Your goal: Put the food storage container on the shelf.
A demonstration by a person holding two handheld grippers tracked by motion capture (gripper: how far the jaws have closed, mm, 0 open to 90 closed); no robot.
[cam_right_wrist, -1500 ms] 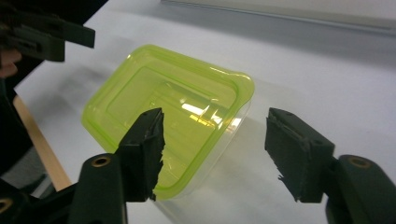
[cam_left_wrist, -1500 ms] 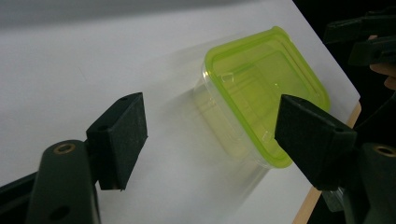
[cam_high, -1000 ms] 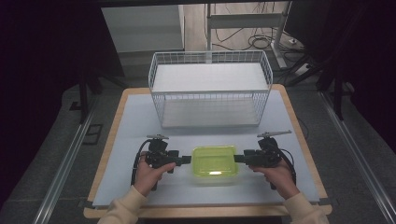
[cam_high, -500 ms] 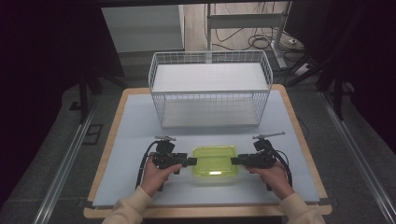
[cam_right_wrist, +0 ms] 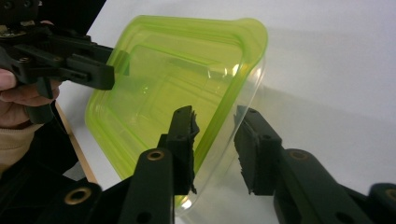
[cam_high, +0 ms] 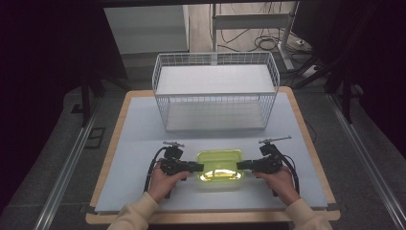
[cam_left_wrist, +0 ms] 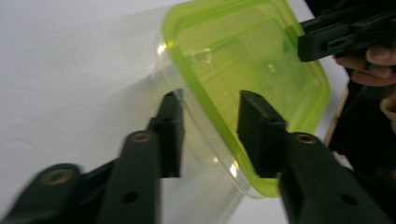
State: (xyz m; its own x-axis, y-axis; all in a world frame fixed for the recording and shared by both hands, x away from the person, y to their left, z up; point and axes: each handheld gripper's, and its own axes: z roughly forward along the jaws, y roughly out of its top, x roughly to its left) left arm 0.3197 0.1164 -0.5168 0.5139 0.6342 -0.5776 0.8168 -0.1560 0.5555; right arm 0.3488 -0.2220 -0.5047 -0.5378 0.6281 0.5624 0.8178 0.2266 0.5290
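High view: left gripper (cam_high: 198,166) and right gripper (cam_high: 241,166), jaws just closing, straddle the green-lidded container's (cam_high: 219,169) short ends, pads not visibly pressing; squeeze evenly, lift level.

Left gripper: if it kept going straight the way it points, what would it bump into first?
Most likely the green-lidded container: the left gripper points right at its short side, and its jaws, just closing, already straddle the rim. Farther along that line sits the right gripper, on the opposite side.
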